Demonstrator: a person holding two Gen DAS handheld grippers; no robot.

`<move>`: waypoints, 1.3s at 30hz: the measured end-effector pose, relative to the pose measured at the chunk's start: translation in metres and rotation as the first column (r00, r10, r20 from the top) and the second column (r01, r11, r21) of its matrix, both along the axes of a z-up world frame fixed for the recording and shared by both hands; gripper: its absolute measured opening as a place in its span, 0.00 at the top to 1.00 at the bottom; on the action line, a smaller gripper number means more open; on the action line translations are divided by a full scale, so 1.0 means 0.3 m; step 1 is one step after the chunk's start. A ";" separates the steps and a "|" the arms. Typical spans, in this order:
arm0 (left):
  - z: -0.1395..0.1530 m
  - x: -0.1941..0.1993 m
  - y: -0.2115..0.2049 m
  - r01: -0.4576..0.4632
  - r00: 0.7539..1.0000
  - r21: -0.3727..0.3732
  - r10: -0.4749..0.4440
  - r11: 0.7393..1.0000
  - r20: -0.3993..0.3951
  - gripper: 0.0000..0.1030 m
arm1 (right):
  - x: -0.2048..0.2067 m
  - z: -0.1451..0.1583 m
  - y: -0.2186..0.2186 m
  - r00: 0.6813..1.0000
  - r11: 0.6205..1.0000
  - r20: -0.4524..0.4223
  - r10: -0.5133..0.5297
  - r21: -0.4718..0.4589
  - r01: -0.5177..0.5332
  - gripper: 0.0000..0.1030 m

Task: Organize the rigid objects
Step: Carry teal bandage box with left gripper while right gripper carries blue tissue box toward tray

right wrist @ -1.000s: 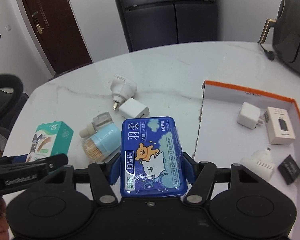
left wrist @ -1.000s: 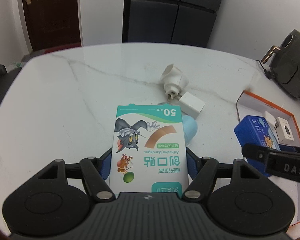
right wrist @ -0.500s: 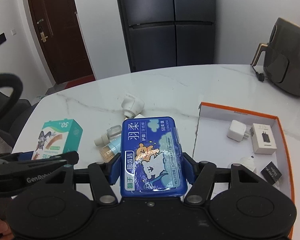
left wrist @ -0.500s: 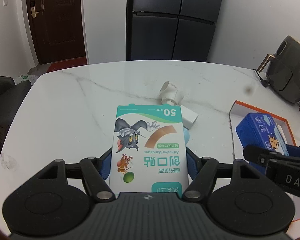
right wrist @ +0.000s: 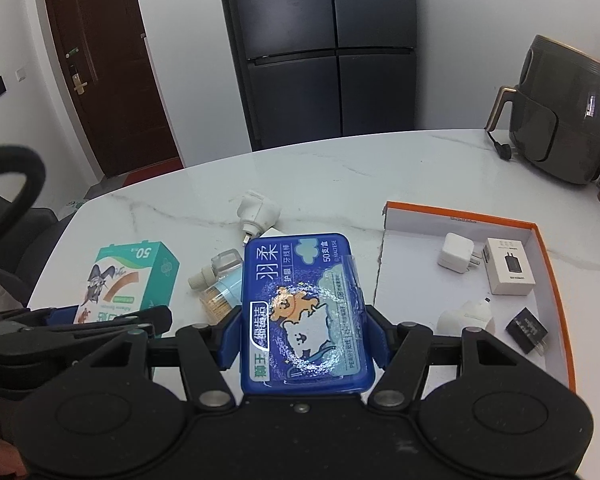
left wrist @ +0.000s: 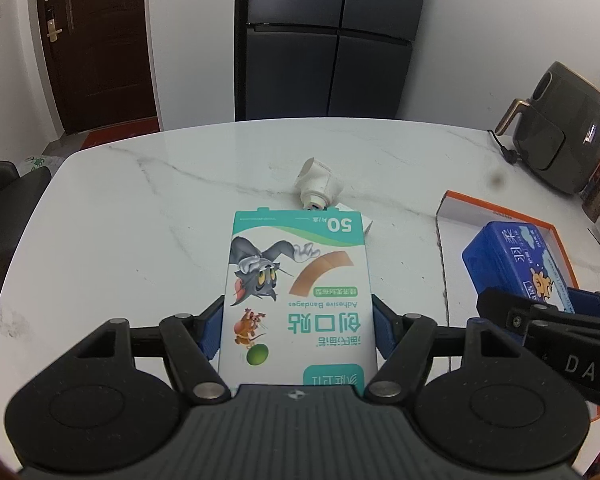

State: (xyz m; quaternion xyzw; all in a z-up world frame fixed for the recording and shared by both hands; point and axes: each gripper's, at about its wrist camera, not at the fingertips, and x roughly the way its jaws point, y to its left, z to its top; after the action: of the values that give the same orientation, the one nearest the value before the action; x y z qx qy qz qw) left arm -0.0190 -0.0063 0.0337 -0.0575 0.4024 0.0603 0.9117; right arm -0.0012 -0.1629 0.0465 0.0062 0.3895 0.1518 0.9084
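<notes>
My left gripper (left wrist: 298,320) is shut on a white and teal adhesive bandage box (left wrist: 298,280) and holds it high above the marble table (left wrist: 140,220). The box also shows in the right wrist view (right wrist: 128,276). My right gripper (right wrist: 303,332) is shut on a blue dental floss case (right wrist: 303,312), lifted above the table; the case also shows in the left wrist view (left wrist: 511,260). An orange-rimmed white tray (right wrist: 459,214) lies at the right and holds several chargers and adapters.
A white plug adapter (right wrist: 258,212), a white charger cube (left wrist: 363,222) and a toothpick bottle (right wrist: 216,280) lie mid-table. A dark air fryer (right wrist: 559,116) stands at the far right. A fridge and a door stand behind the table.
Both grippers have risen and pulled back with their boxes; the table and its objects look smaller and farther below.
</notes>
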 end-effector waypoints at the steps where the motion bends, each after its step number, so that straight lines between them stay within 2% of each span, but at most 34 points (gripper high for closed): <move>1: 0.000 -0.001 0.000 0.001 1.000 -0.002 -0.001 1.000 -0.001 0.31 | -0.003 0.000 -0.002 1.000 1.000 -0.001 -0.001 0.001 0.001 0.28; 39: -0.039 -0.006 -0.077 0.052 0.998 -0.015 -0.053 0.999 -0.042 0.31 | -0.048 -0.027 -0.091 0.998 0.999 -0.041 -0.052 -0.001 0.052 0.27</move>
State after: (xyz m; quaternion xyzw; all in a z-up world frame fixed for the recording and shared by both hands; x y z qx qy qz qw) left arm -0.0209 -0.0294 0.0219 -0.0518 0.4235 0.0350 0.9037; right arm -0.0157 -0.1903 0.0385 0.0194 0.4076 0.1279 0.9040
